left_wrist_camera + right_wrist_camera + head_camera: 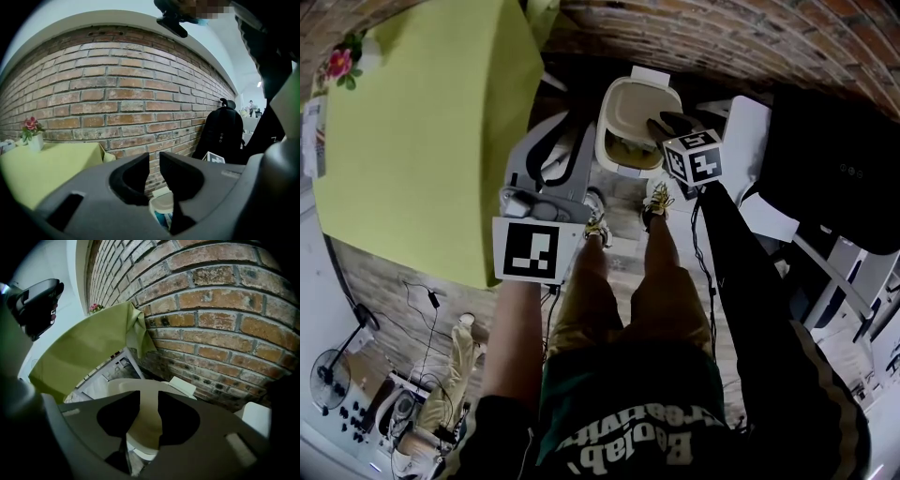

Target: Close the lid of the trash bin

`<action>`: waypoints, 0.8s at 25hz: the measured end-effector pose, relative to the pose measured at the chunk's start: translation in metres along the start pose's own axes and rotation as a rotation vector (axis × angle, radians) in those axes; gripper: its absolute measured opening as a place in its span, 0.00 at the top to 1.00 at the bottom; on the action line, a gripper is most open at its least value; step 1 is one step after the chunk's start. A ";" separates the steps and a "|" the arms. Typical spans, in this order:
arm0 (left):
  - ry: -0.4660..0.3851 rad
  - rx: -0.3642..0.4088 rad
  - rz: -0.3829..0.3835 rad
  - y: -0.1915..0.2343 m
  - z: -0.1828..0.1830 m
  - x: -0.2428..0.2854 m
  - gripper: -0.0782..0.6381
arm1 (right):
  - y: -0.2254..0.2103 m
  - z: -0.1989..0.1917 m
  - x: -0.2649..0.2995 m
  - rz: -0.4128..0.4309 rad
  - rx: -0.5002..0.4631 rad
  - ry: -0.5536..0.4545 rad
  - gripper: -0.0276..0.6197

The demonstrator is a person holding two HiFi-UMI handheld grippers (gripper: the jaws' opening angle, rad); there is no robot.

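The bin (605,141) stands on the floor by the brick wall (140,93), its lid (639,105) still up and the rubbish showing, so closing is not yet done. The right gripper (149,398) hangs over the lid, jaws partly apart, gripping nothing. The left gripper (154,161) hangs back, jaws narrow and empty.

The right gripper (149,397) points down at a cream trash bin (145,425), its dark jaws a little apart, the bin's pale inside showing through the narrow gap. The lid (183,386) stands raised behind the rim, toward a brick wall (225,310). To the left hangs a yellow-green cloth (84,352) over a surface, with pink flowers (96,308) at its far end. A white object (255,417) sits at lower right, partly hidden.
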State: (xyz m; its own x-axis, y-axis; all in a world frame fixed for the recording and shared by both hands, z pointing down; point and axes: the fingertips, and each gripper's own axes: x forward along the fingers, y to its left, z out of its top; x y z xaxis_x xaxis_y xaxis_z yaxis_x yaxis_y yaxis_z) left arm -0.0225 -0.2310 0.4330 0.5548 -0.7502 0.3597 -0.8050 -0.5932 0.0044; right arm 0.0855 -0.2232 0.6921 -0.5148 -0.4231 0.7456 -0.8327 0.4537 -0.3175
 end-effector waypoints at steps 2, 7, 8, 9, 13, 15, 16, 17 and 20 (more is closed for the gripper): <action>-0.001 0.007 -0.005 -0.002 -0.001 0.000 0.78 | 0.002 -0.005 0.001 0.003 0.007 0.005 0.75; 0.005 0.003 -0.013 -0.005 -0.006 0.000 0.78 | 0.005 -0.014 0.004 0.002 0.022 0.010 0.74; 0.005 0.000 -0.012 -0.005 -0.007 0.000 0.78 | 0.006 -0.015 0.004 0.001 0.024 0.010 0.74; 0.005 -0.002 -0.012 -0.005 -0.008 -0.001 0.78 | 0.007 -0.017 0.005 0.002 0.027 0.011 0.74; 0.015 0.000 -0.019 -0.009 -0.017 -0.003 0.78 | 0.011 -0.028 0.007 0.008 0.033 0.023 0.74; 0.024 0.011 -0.027 -0.011 -0.022 -0.005 0.78 | 0.012 -0.034 0.010 0.011 0.031 0.031 0.74; 0.028 0.016 -0.031 -0.012 -0.024 -0.006 0.78 | 0.012 -0.037 0.011 0.012 0.028 0.037 0.74; 0.032 0.020 -0.035 -0.013 -0.027 -0.008 0.78 | 0.013 -0.040 0.013 0.012 0.026 0.044 0.73; 0.038 0.007 -0.030 -0.013 -0.032 -0.012 0.78 | 0.015 -0.051 0.016 0.005 0.037 0.058 0.73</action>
State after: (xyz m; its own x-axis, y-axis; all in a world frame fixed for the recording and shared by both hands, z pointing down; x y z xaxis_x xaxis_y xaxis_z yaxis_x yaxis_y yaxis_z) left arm -0.0256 -0.2053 0.4580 0.5704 -0.7203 0.3947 -0.7864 -0.6177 0.0091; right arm 0.0757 -0.1831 0.7291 -0.5076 -0.3741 0.7761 -0.8373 0.4265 -0.3420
